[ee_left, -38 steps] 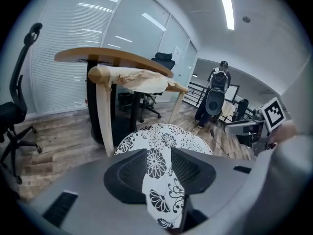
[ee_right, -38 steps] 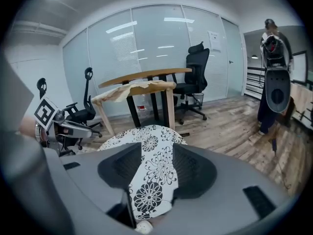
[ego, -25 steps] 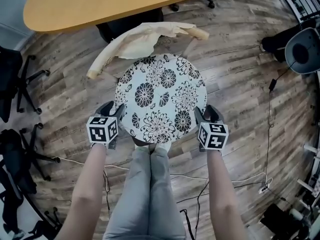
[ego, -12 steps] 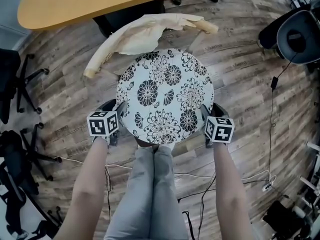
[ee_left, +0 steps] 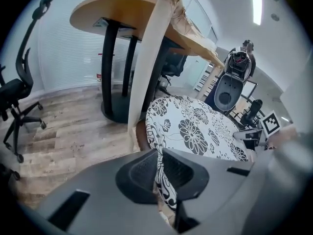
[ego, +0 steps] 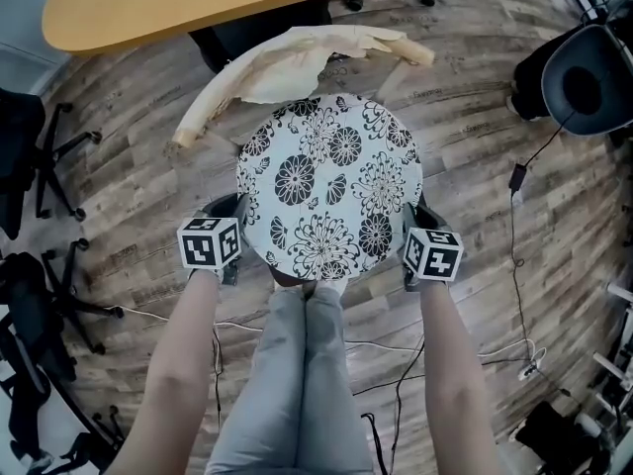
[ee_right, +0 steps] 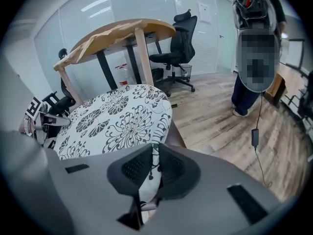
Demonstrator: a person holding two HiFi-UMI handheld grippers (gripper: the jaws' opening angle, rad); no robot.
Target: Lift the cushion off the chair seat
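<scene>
- Grey-trousered legs [ego: 297, 384] stand nearest, close against the front of the chair.
- Left tongs [ego: 234, 214] sit at the cushion's left rim. Their jaws are closing, and the patterned edge is pinched between the pads.
- Right tongs [ego: 409, 214] mirror this at the right rim, jaws closing on a fold of the same fabric.
- Black-and-white floral cushion [ego: 329, 186] lies flat on the chair seat between the two tongs. It is round, so it has no long axis. The two grips fall at opposite ends of a side-to-side line across its nearer half, and neither hand is the closer.
- With the grips opposed like this, the lift probably calls for both hands rising together, or the disc will tip.
- Brown seat [ee_right: 176, 134] shows just under the cushion's edge.
- Beige wrapping [ego: 287, 67] drapes the chair back, farthest off.
- Counted: one cushion, one chair, two tongs, both gripping.
</scene>
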